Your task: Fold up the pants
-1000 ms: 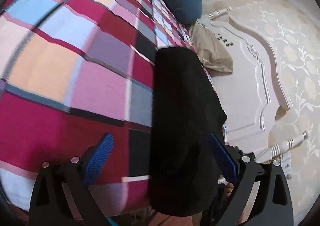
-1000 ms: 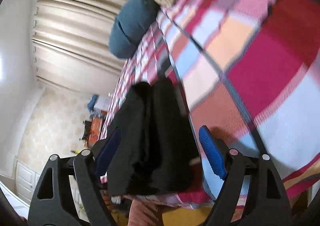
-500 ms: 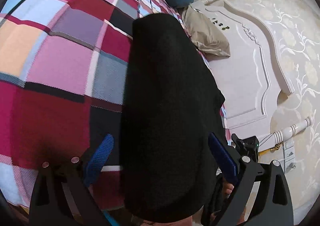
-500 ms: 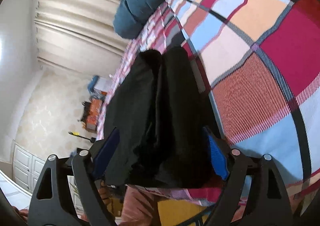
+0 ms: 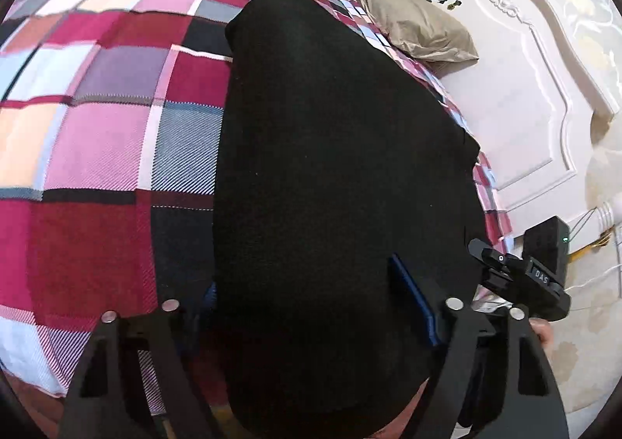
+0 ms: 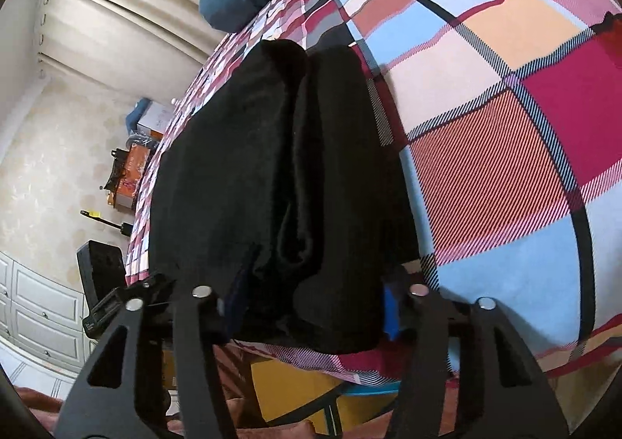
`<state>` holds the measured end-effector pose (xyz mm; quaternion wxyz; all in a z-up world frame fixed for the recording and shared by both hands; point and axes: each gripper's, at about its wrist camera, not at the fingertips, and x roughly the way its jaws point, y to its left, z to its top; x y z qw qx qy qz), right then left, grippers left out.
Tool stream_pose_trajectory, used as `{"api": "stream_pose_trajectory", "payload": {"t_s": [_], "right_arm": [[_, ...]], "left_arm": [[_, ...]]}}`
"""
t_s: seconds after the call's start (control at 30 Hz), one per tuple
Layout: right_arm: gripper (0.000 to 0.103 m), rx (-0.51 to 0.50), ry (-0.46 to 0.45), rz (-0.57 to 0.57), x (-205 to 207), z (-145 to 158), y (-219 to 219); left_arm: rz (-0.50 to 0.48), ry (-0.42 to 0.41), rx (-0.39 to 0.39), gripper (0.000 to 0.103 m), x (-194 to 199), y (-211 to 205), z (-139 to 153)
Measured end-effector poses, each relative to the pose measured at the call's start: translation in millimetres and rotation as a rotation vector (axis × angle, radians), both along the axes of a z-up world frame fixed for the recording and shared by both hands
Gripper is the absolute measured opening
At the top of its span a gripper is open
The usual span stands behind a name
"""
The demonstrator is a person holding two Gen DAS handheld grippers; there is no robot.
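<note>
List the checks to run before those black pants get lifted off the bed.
1. Pants between left tool's jaws, which have just been closing: ok.
2. Left grip firm: cannot tell, one pad is hidden by cloth.
3. Pants between right tool's jaws, which have just been closing, pads on cloth: ok.
4. Layers flat: not ok, bunched near right tool.
5. Pants resting on bed: ok.

matt black cloth pants (image 5: 342, 174), woven checked bedspread (image 5: 97, 135)
</note>
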<state>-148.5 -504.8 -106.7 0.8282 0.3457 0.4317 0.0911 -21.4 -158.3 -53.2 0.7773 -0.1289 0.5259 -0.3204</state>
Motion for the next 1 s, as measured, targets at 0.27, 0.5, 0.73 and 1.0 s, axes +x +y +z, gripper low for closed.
{"api": "stream_pose_trajectory", "payload": {"t_s": [0.27,0.5,0.73,1.0], "right_arm": [[0.040,-0.015,-0.013,0.004,4.1,3.4,6.5],[0.039,-0.036,-0.018,0.014,13.2,7.1,18.8],[0.038,-0.028,-0.021,0.052,30.3,7.7,39.2],[0.038,-0.017,-0.023,0.117,55.5,6.7,71.2]], "left_arm": [[0.029,-0.020,0.035,0.062,-1.9,3.5,3.5],[0.056,-0.037,0.027,0.056,0.5,9.6,7.5],[0.109,-0.045,0.028,0.056,4.3,29.5,9.6],[0.193,-0.045,0.020,0.056,12.3,72.1,10.8]]}}
